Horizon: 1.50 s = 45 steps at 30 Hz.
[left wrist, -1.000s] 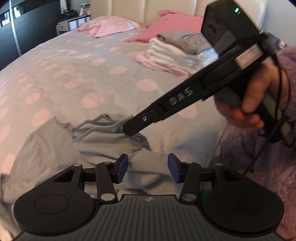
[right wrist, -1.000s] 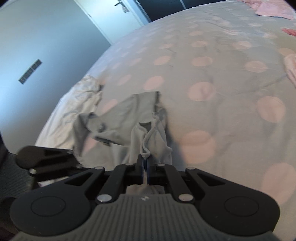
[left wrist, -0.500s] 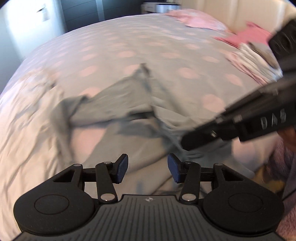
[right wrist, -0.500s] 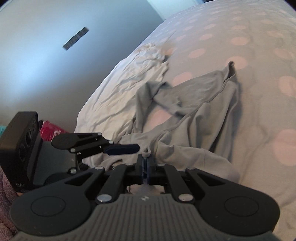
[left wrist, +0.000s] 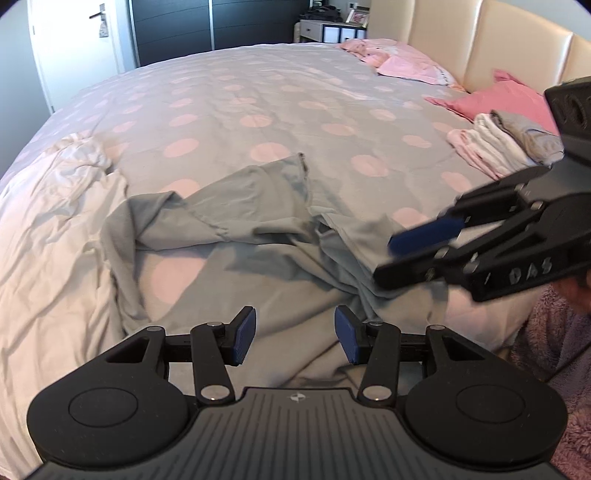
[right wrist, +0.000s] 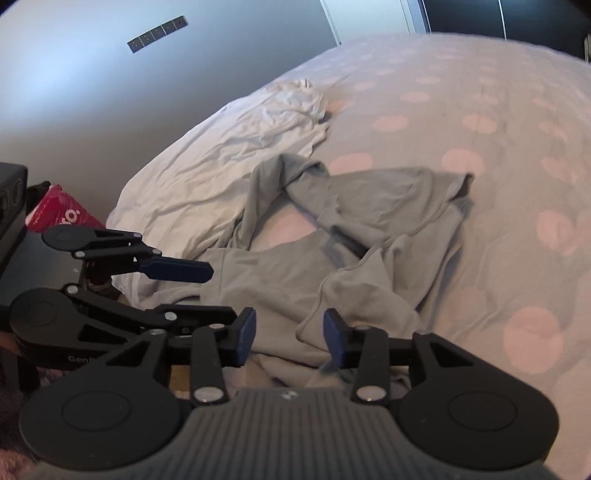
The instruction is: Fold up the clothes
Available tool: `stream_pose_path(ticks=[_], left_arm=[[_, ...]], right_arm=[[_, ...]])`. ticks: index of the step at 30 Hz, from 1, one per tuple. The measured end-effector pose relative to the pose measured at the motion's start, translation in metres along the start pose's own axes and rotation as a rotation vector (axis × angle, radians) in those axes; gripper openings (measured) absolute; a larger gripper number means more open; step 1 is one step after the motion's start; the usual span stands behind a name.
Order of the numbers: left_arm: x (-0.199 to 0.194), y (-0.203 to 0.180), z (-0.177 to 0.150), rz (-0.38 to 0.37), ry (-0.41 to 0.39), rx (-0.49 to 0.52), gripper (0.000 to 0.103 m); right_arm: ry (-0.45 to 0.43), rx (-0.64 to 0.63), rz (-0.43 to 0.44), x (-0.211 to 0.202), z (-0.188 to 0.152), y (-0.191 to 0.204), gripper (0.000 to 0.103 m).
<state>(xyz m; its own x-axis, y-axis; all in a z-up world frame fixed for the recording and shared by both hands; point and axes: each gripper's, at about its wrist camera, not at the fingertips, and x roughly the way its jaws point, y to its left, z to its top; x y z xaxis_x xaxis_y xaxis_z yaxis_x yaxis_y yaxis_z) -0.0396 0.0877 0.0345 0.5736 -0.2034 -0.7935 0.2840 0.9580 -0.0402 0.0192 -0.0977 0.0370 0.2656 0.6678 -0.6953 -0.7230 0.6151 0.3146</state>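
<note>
A grey garment [left wrist: 255,221] is seen lying crumpled and unfolded on the bed [left wrist: 258,92], near the bed's front edge. The bed is covered by a grey duvet [left wrist: 229,122] printed with pink dots; at the bed's left corner the cover is turned back and a creased white sheet [left wrist: 48,221] is exposed, and the garment's left edge is overlapped onto that sheet.

The left gripper [left wrist: 293,338] is held over the bed's front edge, above the near hem of the garment. Its jaws are spread wide, and nothing is held between the blue pads [left wrist: 244,334].

The right gripper [right wrist: 289,336] is held at the same edge of the bed, to the right of the left one, over a bunched fold of the garment. Its jaws are likewise parted, and the cloth is not pinched. In the left wrist view it is seen from the side, slightly blurred, with a fuzzy lilac sleeve [left wrist: 554,332] behind it.

Toward the head of the bed, on its right side, a stack of folded clothes [left wrist: 506,144] is placed in front of a pink pillow [left wrist: 506,98]. More pink fabric [left wrist: 402,64] is laid against the cream headboard [left wrist: 461,33]. A red bag [right wrist: 62,214] is visible beyond the bed's left corner.
</note>
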Motion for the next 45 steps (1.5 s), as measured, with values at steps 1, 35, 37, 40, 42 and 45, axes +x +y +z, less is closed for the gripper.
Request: stream_pose_path(ticks=[1, 35, 37, 40, 42, 45], left_arm=[[0.0, -0.002, 0.0, -0.009, -0.001, 0.003, 0.045], [0.027, -0.014, -0.002, 0.043, 0.146, 0.02, 0.01], [0.019, 0.0, -0.004, 0.098, 0.137, -0.004, 0.01], [0.011, 0.024, -0.009, 0.185, 0.134, -0.046, 0.009], [0.011, 0.042, -0.013, 0.236, 0.14, -0.082, 0.009], [0.018, 0.063, -0.02, 0.275, 0.167, -0.135, 0.009]], right_arm=[[-0.011, -0.01, -0.023, -0.007, -0.001, -0.003, 0.045], [-0.065, 0.054, 0.102, -0.017, -0.028, -0.041, 0.009], [-0.07, 0.038, 0.154, -0.018, -0.022, -0.028, 0.009], [-0.068, 0.023, 0.232, -0.017, -0.017, -0.01, 0.007], [-0.061, 0.022, 0.265, -0.015, -0.014, -0.003, 0.007], [-0.043, 0.011, 0.282, -0.007, -0.012, 0.007, 0.007]])
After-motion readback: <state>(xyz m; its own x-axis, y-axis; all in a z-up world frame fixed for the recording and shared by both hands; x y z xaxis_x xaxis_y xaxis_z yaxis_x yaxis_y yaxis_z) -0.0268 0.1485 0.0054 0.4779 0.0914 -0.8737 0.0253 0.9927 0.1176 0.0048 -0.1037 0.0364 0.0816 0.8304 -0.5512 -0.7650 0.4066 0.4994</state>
